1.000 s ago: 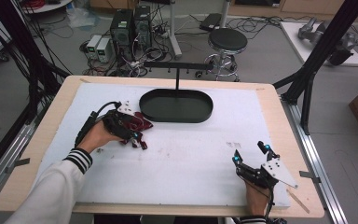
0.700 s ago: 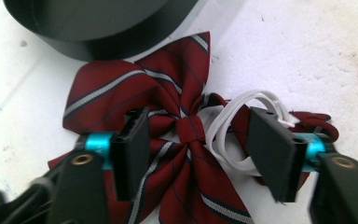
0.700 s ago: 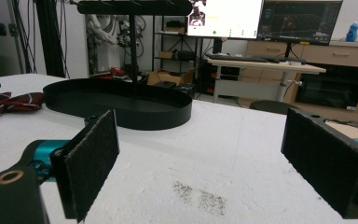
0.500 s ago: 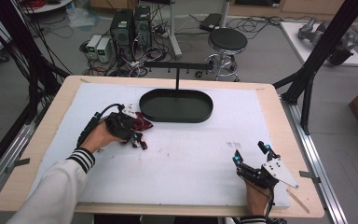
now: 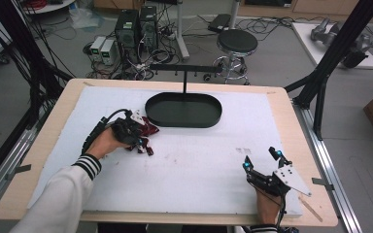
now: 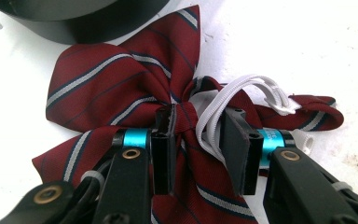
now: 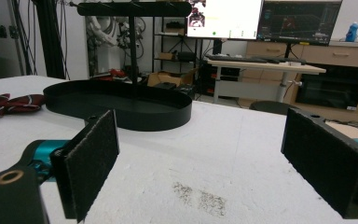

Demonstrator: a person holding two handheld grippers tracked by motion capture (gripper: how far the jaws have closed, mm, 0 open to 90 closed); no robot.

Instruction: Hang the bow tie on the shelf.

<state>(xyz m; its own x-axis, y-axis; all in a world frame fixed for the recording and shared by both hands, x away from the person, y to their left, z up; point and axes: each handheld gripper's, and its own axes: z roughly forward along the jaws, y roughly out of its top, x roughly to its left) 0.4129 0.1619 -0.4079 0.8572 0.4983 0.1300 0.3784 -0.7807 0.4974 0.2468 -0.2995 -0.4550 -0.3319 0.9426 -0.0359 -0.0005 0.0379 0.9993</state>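
The dark red bow tie with thin grey and navy stripes and a white elastic loop lies flat on the white foam-topped desk, just beside the left end of the black oval tray with a tall hanger bar on a post. In the high view the bow tie peeks out from under the left claw.

The left claw has come down over the middle of the bow. Its jaws have just been closing, and the knot and the white loop sit right between them. The left pad looks like it touches the knot. The right pad is against the white loop. There is still a small gap, so I think the pinch is not tight yet. The bow has not been lifted. It still rests on the desk.

The right claw waits near the front right corner of the desk, well apart from the bow tie. Its jaws stand wide apart with nothing in them, as the right claw shows from its own camera.

So the job looks like it is only at the start. The reach is done. The squeeze is about half done. Still left, I guess: grip the knot, lift the bow, and carry it to the tray or hang it on the bar.
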